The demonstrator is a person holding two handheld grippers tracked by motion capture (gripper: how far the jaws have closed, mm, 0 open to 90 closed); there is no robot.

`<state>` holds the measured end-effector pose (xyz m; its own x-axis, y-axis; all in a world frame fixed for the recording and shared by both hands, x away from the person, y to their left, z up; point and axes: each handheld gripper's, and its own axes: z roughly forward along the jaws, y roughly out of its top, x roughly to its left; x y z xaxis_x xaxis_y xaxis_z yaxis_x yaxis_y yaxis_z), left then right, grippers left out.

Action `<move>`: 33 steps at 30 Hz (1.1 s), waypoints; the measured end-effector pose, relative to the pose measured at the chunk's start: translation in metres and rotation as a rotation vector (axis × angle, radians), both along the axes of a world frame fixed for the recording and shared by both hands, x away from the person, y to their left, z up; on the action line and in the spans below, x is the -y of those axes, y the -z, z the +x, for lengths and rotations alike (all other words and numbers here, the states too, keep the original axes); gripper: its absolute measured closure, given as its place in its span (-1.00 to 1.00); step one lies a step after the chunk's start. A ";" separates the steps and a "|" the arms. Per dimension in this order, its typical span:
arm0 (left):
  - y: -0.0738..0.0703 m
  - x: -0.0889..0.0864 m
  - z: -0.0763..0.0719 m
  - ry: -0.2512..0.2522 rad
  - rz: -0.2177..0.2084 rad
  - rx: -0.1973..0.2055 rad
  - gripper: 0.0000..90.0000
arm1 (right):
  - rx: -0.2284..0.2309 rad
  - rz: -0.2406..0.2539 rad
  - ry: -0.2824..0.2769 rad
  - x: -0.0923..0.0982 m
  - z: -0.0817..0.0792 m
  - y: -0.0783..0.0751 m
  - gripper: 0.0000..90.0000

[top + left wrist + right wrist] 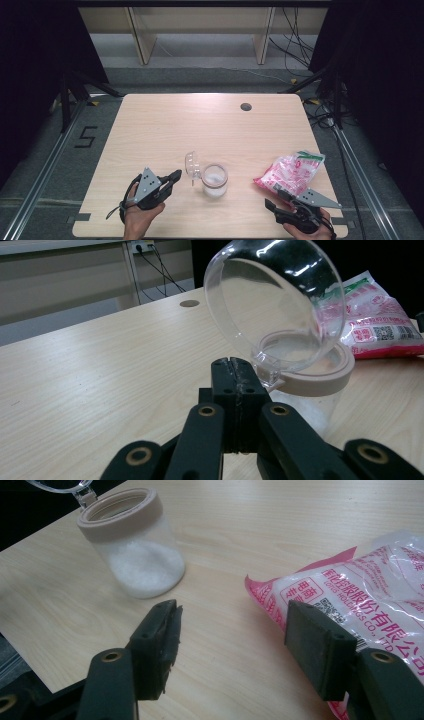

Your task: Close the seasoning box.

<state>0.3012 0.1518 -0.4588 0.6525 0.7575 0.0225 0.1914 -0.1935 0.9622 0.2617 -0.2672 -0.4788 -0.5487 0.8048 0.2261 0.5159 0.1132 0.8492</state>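
Note:
A clear jar (215,180) with a beige rim holds white grains and stands near the table's front middle. Its clear domed lid (192,165) is hinged open and tilts up to the left. My left gripper (176,175) lies just left of the jar, its jaws shut together with nothing between them; in the left gripper view the gripper's tip (234,365) sits right by the lid's hinge (267,377). A pink and white printed bag (290,172) lies at the right. My right gripper (232,615) is open, one fingertip (312,630) over the bag's near corner (360,590).
The light wooden table (165,130) has a round cable hole (245,106) at the back right. Its front edge runs just under both hands. Black stands and cables line the floor at either side, with wooden shelving legs behind.

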 end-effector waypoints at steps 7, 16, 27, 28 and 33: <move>0.000 0.002 0.003 0.007 -0.034 -0.002 0.99 | -0.019 -0.006 -0.011 0.000 -0.001 0.000 -0.13; -0.004 0.007 0.003 0.029 -0.053 -0.013 0.99 | -0.004 -0.015 -0.007 0.000 -0.002 0.001 -0.13; -0.007 0.010 0.003 0.045 -0.048 0.005 0.99 | -0.033 0.026 -0.001 -0.005 -0.004 0.002 -0.15; -0.008 0.011 0.003 0.050 -0.054 0.005 0.99 | -0.041 0.035 -0.001 -0.006 -0.005 0.002 -0.15; -0.009 0.013 0.003 0.055 -0.056 0.007 0.99 | -0.013 -0.016 -0.014 -0.003 -0.003 0.001 -0.15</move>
<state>0.3045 0.1386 -0.4496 0.6930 0.7208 -0.0143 0.1754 -0.1494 0.9731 0.2582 -0.2645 -0.4803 -0.5573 0.8005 0.2206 0.5254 0.1343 0.8402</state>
